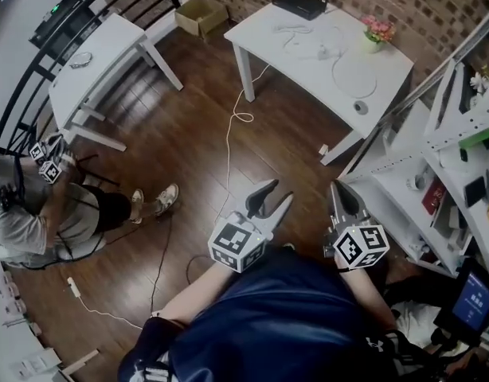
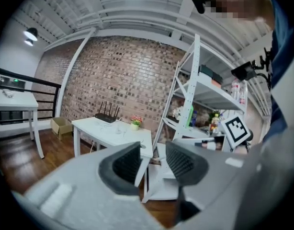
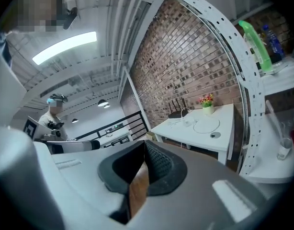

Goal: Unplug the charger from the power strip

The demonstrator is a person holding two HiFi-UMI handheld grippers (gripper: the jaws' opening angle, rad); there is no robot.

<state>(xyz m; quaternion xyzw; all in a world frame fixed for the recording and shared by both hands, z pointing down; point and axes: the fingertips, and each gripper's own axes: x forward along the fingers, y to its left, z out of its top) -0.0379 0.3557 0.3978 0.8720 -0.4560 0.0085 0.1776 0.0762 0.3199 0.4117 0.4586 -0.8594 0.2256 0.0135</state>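
My left gripper (image 1: 274,196) hangs above the wooden floor (image 1: 189,134), jaws partly apart and empty. My right gripper (image 1: 342,191) is closed tight, holding nothing.

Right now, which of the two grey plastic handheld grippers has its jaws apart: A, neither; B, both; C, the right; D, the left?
D: the left gripper shows an empty gap between its black ribbed pads, while the right gripper has its pads pressed together.

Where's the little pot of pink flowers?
Head view, upper right: the flower pot sits at the far corner of the white table by the brick wall, right of the black router.
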